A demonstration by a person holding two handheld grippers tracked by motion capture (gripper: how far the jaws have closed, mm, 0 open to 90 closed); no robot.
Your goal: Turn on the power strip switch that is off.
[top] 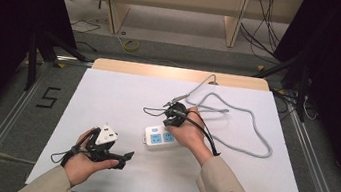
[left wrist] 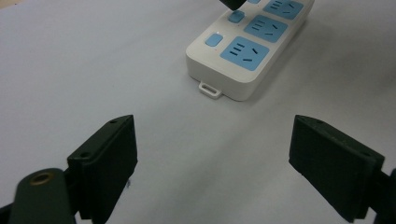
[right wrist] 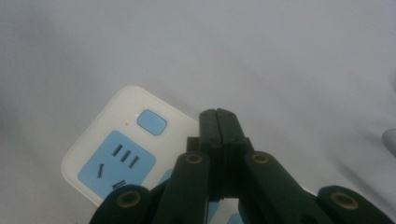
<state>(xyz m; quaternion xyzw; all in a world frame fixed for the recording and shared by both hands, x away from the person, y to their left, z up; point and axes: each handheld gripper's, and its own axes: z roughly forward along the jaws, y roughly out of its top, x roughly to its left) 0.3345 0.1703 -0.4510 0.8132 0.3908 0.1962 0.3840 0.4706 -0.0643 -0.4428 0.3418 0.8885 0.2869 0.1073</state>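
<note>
A white power strip (top: 160, 137) with blue sockets lies near the middle of the white table (top: 108, 92). Its grey cable (top: 254, 133) loops off to the right and back. My right gripper (top: 170, 124) is shut with nothing between its jaws. Its tip (right wrist: 218, 114) hovers just over the strip (right wrist: 116, 154), beside a blue switch button (right wrist: 152, 122); I cannot tell whether it touches. My left gripper (top: 123, 160) rests low at the front left, open and empty. Ahead of this gripper (left wrist: 212, 135) lies the end of the strip (left wrist: 243, 51), a short way off.
The grey cable's loops cover the right half of the table, and a strand runs over the far edge (top: 211, 79). Beyond the table are a wooden frame (top: 114, 12) and floor cables (top: 263, 33). Black curtains stand at both sides.
</note>
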